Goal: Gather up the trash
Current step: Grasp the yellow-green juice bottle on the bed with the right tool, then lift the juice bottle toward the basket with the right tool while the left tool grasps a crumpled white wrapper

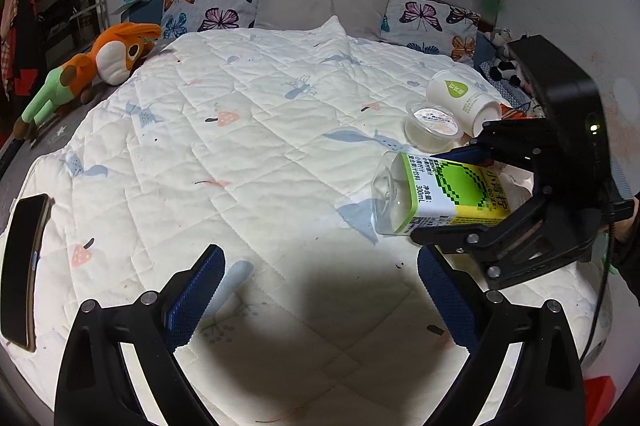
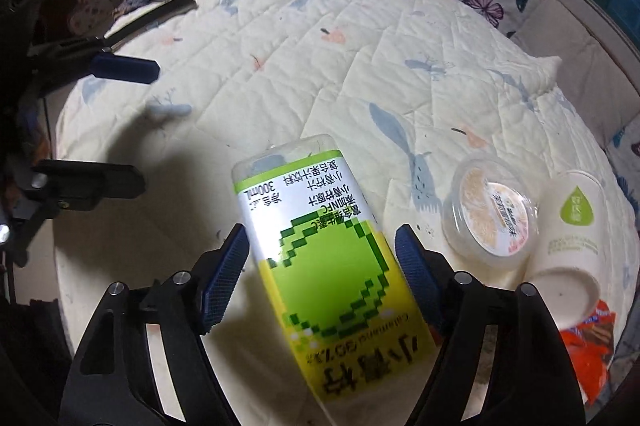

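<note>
An empty clear bottle (image 2: 320,258) with a green and yellow label lies on the white quilt (image 2: 360,65), its base pointing away from me. My right gripper (image 2: 320,232) straddles the bottle's middle, one blue pad close to each side; a thin gap shows at the right pad. From the left wrist view, the bottle (image 1: 436,193) sits between the fingers of the right gripper (image 1: 430,197). My left gripper (image 1: 320,256) hovers open over bare quilt to the left of the bottle, nothing between its fingers. A lidded plastic tub (image 2: 492,214) and a tipped paper cup (image 2: 572,238) lie right of the bottle.
An orange wrapper (image 2: 588,342) lies at the bed's right edge under the paper cup. A dark phone (image 1: 24,266) rests at the quilt's left edge. An orange plush toy (image 1: 108,53) and butterfly pillows (image 1: 208,5) line the far side.
</note>
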Motion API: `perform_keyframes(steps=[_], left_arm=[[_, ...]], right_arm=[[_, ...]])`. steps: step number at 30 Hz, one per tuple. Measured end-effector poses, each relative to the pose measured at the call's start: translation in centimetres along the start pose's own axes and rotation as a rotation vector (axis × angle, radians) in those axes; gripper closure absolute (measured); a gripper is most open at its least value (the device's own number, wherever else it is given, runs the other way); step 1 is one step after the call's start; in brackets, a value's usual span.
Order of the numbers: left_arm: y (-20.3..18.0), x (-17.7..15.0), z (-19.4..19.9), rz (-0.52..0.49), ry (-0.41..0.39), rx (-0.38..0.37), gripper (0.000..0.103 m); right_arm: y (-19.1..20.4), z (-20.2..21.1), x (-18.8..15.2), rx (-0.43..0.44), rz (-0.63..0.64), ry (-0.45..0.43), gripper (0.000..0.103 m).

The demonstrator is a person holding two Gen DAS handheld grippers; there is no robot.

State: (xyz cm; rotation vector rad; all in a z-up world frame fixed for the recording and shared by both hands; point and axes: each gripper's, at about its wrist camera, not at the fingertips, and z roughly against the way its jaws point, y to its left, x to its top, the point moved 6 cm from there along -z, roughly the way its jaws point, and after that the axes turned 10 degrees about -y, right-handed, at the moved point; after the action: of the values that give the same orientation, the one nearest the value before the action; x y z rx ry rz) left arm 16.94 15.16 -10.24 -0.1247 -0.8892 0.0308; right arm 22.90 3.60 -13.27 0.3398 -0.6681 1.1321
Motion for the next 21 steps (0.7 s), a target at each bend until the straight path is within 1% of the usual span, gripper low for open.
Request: perform_keyframes(steps=[5, 7, 10, 17, 21], left_arm=[[-0.1, -0.1, 0.0, 0.012, -0.003, -0.002, 0.009], [-0.3, -0.1, 0.1, 0.013, -0.007, 0.001, 0.009], [-0.4, 0.0, 0.3, 0.019, -0.013, 0.003, 0.009], [-2.0, 0.4, 0.8, 0.008, -0.029, -0.012, 0.009], [-4.0, 0.9, 0.9, -0.016, -0.041, -0.035, 0.009]], right_arm=[[0.0, 0.3, 0.0, -0.003, 0.005, 0.001, 0.032], [-0.2, 1.2, 0.1, -0.013, -0.012, -0.021, 0.035], [-0.8, 3.0, 0.2, -0.023, -0.071, -0.057, 0.037], [-1.5, 8.6, -0.4, -0.108, -0.149, -0.151, 0.040], [-1.7, 11.8, -1.5, -0.173, -0.204, -0.205, 0.040]])
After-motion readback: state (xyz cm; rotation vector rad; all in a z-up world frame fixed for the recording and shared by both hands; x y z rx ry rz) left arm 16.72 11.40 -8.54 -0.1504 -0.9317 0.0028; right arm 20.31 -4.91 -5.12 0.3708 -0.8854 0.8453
